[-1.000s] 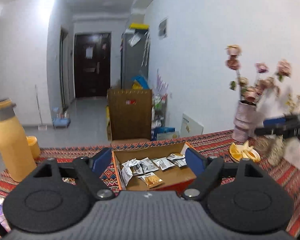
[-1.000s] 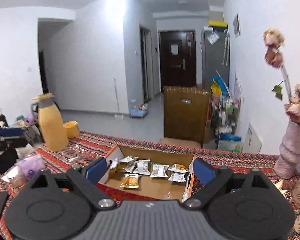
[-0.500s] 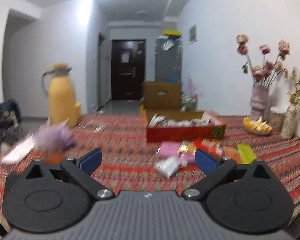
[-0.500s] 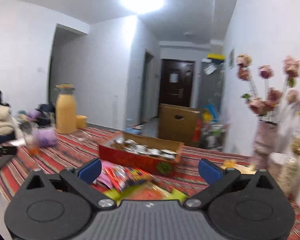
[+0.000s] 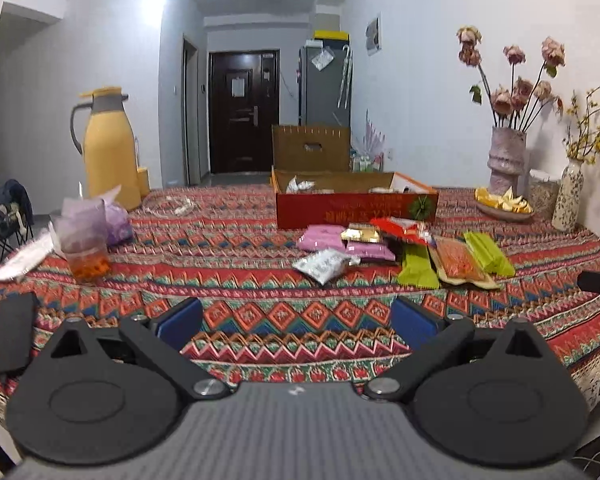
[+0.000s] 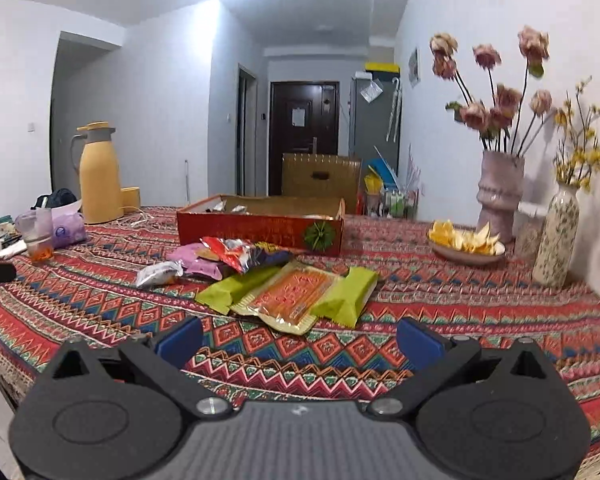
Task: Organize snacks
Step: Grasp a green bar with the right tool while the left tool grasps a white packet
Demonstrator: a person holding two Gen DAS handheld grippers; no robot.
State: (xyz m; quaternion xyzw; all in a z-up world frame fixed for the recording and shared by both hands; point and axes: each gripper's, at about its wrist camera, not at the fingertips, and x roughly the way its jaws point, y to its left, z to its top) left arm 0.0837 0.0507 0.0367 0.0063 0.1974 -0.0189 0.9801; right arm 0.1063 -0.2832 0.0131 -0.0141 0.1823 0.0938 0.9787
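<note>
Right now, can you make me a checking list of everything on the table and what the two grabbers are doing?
Surface: table under a patterned red cloth.
Job's things: open red box with a few small packets inside; loose snack packets piled in front of it, among them two green bars, an orange pack, pink packs, a silver pouch.
Clutter: yellow jug, plastic cup, purple bag, bowl of orange peels, two flower vases, black flat object.
Grippers: left gripper open, empty; right gripper open, empty; both short of the packets.
Cables: thin white cord near the jug.
Surroundings: hallway, dark door, wicker box.
</note>
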